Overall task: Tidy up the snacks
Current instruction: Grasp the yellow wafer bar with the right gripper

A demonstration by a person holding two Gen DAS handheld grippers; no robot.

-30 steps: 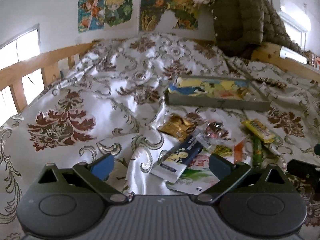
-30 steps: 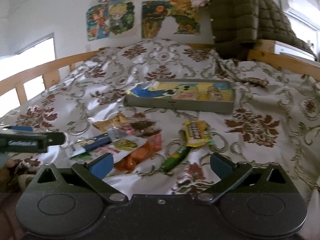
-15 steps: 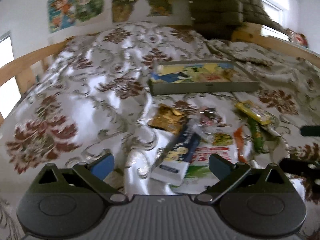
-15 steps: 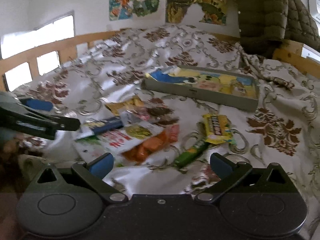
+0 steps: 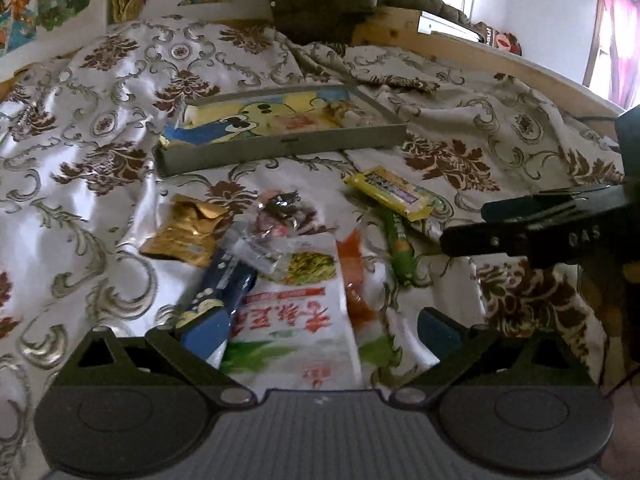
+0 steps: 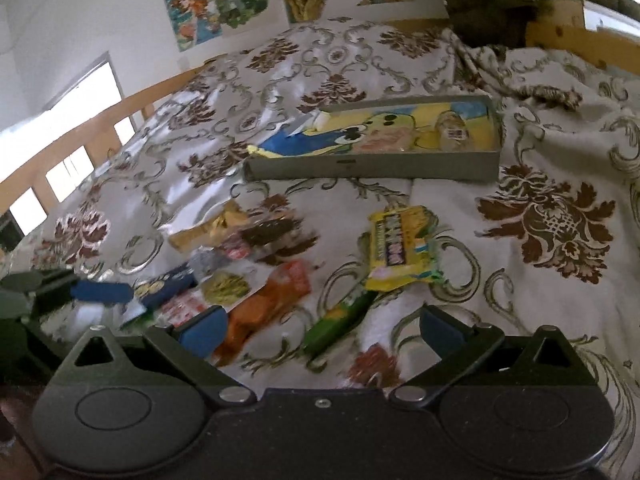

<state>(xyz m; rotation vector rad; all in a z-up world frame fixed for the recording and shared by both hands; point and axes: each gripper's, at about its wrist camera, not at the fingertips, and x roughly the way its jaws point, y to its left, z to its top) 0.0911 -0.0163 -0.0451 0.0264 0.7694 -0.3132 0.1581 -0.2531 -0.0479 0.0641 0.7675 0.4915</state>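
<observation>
Left wrist: left gripper (image 5: 322, 330) jaws spread, empty. Snacks (image 5: 288, 248) heaped near side of tray (image 5: 280, 146); light, crinkly, slippery packets, probably best pinched at edges.

Right wrist: right gripper (image 6: 320, 330) jaws spread, empty. Tray holds picture liner, few small packets.

Daylight enters from a window (image 6: 76, 120) at the left of the right wrist view, blown out to plain white, and from a curtained window (image 5: 612, 64) at the far right of the left wrist view. The satin bedspread (image 6: 208, 148) shows pale glare. Both views are soft; the snack packets (image 6: 264, 304) smear with motion blur. Fisheye distortion bends the bed rail (image 6: 80, 136), and the corners fall dark.
</observation>
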